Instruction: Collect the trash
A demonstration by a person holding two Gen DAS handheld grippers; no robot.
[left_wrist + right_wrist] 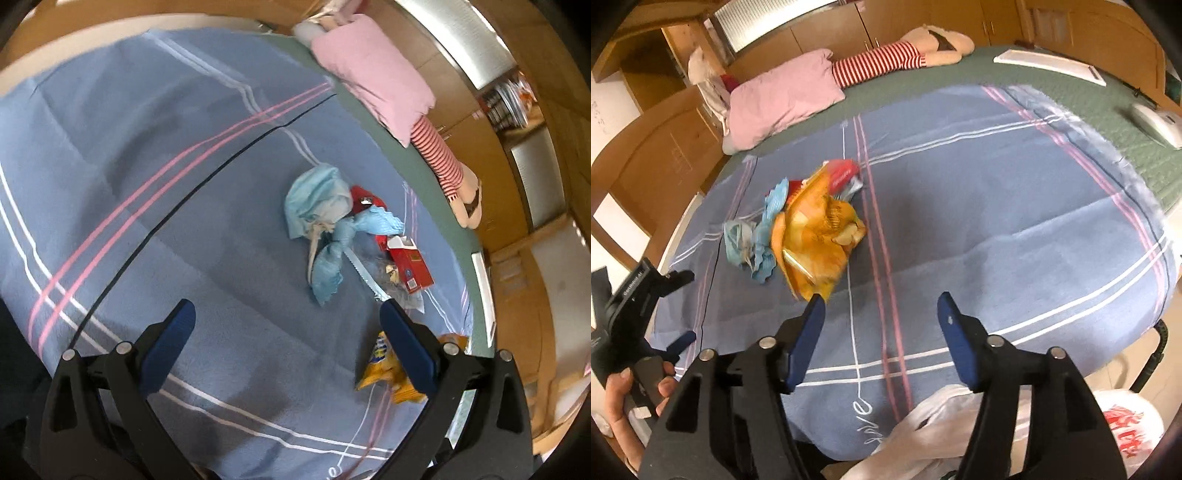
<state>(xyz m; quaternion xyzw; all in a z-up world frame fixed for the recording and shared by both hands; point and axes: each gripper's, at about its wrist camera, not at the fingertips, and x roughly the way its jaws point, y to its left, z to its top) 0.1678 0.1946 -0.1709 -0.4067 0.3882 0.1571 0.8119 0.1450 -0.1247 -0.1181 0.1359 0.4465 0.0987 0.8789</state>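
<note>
On the blue plaid blanket (147,184) lies a small trash heap: crumpled light-blue tissue (317,199), a red cigarette pack (410,264) and clear wrappers. My left gripper (286,314) hovers open just short of the heap, with nothing between its fingers. A yellow snack bag (380,369) sits behind its right finger. In the right wrist view the yellow snack bag (820,236) looks blurred, its lower corner at the tip of my right gripper's left finger. My right gripper (882,306) is open and nothing sits between its pads. A hand holds the left gripper (689,305) at the left.
A white plastic bag (942,417) with red print hangs open below the bed's near edge. A pink pillow (783,96) and a striped doll (886,62) lie at the far side. A white device (1156,123) rests on the green cover. Wooden cabinets surround the bed.
</note>
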